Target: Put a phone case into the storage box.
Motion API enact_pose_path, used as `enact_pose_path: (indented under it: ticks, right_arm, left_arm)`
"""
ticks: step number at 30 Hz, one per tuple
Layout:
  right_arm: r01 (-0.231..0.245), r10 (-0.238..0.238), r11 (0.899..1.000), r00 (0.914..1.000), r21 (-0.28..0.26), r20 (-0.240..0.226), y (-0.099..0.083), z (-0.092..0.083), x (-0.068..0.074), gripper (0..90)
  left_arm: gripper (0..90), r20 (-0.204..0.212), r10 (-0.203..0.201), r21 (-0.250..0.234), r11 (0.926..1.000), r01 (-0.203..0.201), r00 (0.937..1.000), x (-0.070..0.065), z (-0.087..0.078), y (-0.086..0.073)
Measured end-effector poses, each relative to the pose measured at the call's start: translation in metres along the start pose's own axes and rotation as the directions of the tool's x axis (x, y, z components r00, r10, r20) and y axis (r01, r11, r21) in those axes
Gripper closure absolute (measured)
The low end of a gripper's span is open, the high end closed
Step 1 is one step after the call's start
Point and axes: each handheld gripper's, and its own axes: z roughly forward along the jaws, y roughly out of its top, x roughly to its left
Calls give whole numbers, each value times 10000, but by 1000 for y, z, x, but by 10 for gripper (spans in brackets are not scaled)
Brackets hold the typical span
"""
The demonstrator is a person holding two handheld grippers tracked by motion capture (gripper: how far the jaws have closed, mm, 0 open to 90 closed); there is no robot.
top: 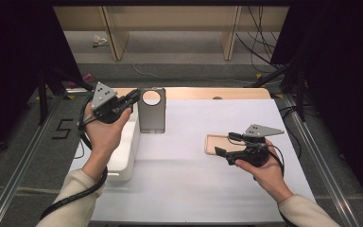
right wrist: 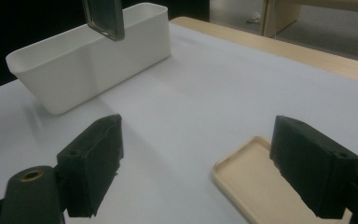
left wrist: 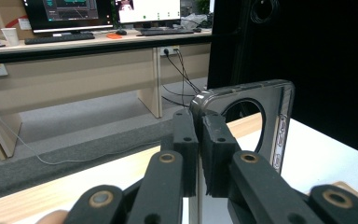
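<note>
A smoky grey phone case (top: 151,117) with a round camera hole hangs upright above the table's back left, just right of the white bin. My left gripper (top: 133,98) is shut on its upper left edge. In the left gripper view the two pads (left wrist: 186,135) pinch the case's (left wrist: 275,121) thin rim. A beige phone case (top: 213,144) lies flat on the white table cover at centre right. My right gripper (top: 225,144) stands open, low over that case's right part; in the right gripper view one jaw is above the beige case (right wrist: 249,184) and the other over bare cover.
A white rectangular bin (top: 125,153) stands along the table's left edge and looks empty in the right gripper view (right wrist: 88,51). The white cover (top: 189,189) spreads across the middle and front. Wooden desk legs and cables lie beyond the table's far edge.
</note>
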Motion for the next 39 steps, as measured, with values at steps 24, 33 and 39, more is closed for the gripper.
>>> enact_pose_path:
  ticks: [24, 33, 39]
  right_arm:
    - [-78, 77, 10000, 9999, 54, 117, -5, -6, -5, 184]
    - [-91, 90, 9999, 9999, 81, 106, -6, -6, -6, 184]
    - [-98, 96, 9999, 9999, 92, 123, -6, -7, -6, 184]
  left_arm:
    - [849, -435, 133, -139, 9998, -139, 9990, 34, -5, 17]
    - [849, -701, 289, -117, 9995, -298, 9971, 46, -3, 17]
    - [849, -809, 290, -73, 9995, -297, 9963, 53, -2, 17]
